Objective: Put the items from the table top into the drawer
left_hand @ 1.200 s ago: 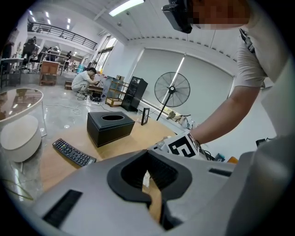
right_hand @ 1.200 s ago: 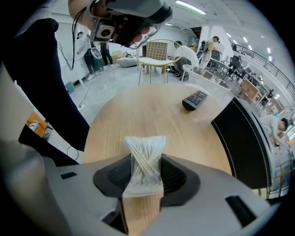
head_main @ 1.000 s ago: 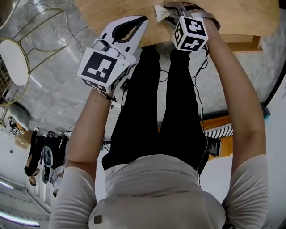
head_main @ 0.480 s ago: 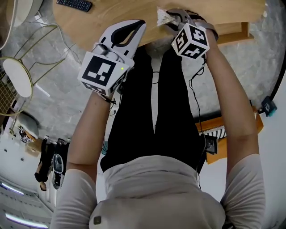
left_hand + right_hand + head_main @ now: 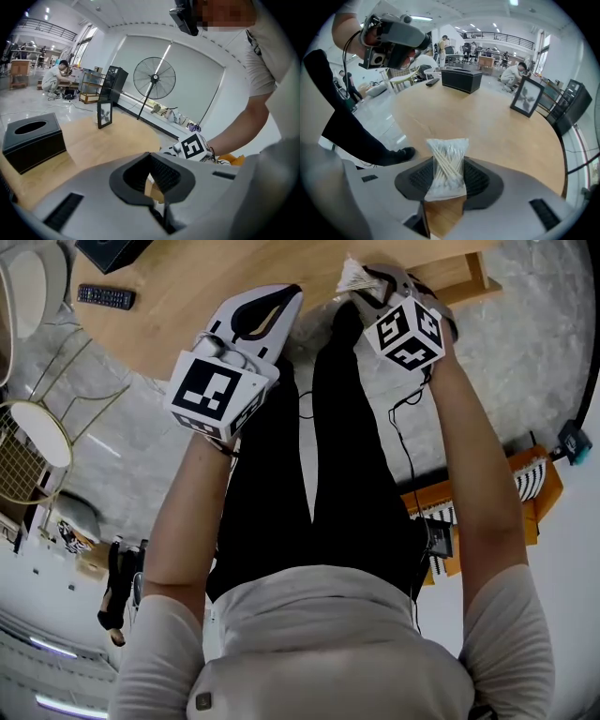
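Pinching a bag of cotton swabs (image 5: 446, 164) btwn its pads, the right hand-held gripper (image 5: 449, 190) has the task's item up off the counter (image 5: 497, 126). In the head view it's by the counter's edge, w/ the person's legs (image 5: 319, 474) and the floor (image 5: 122, 437) below. The grip is on the bag's lower half only; the top sticks out free. The left hand-held gripper (image 5: 158, 187) is pressed together at the tips, nothing in it. Also on the counter: black tissue box (image 5: 461, 79), photo frame (image 5: 526, 101), remote (image 5: 105, 296). Drawer isn't clearly in view, so can't say how near the drop-off is.

Risks, imo: thin slick plastic w/ loose contents, so the bag could slide out if the wrist swings or the jaws ease early. It'd then land on the floor, not the counter. Squeezing harder could bend swabs or split the bag. Letting go before it's over the drawer = a miss.
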Tool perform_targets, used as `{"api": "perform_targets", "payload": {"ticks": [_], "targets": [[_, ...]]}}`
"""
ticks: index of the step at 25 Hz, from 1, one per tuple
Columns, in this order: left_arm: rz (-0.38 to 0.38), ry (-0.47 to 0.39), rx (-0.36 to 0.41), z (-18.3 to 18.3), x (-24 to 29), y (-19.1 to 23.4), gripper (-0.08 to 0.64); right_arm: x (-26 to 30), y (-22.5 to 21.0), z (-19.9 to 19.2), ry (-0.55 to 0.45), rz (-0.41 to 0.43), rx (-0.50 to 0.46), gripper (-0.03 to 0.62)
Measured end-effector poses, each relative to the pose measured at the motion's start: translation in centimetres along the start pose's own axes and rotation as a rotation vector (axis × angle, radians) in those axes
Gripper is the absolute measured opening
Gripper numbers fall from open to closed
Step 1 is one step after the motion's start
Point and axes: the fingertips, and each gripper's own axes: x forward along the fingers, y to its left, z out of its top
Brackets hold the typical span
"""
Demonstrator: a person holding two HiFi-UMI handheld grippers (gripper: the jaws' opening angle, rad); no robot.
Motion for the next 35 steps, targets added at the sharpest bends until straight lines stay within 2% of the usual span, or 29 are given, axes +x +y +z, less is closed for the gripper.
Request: {"api": "perform_targets", "payload": {"ticks": [10, 18, 25, 29, 35], "targets": [[-0.049, 0.051, 0.019, 0.5, 7.3, -3.0, 0.009, -1.6, -3.6, -9.1, 0.019, -0.059, 0.202, 0.187], [-0.072, 0.074, 0.023, 0.4, 11.1, -4.8, 0.009, -1.7, -6.2, -15.1, 0.040, -0.147, 0.335, 0.192], [-0.065, 0.089, 0.015, -0.2, 12.0, -5.0, 0.009, -1.5, -7.9, -16.5, 0.028, -0.205, 0.396, 0.210], [-0.063, 0.095, 0.011, -0.6, 11.9, -5.3, 0.009, -1.5, -8.0, -16.6, 0.019, -0.207, 0.415, 0.271], [-0.053, 0.083, 0.010, -0.2, 11.3, -5.4, 0.009, -1.9, -8.2, -15.9, 0.008, -0.218, 0.407, 0.275]]}}
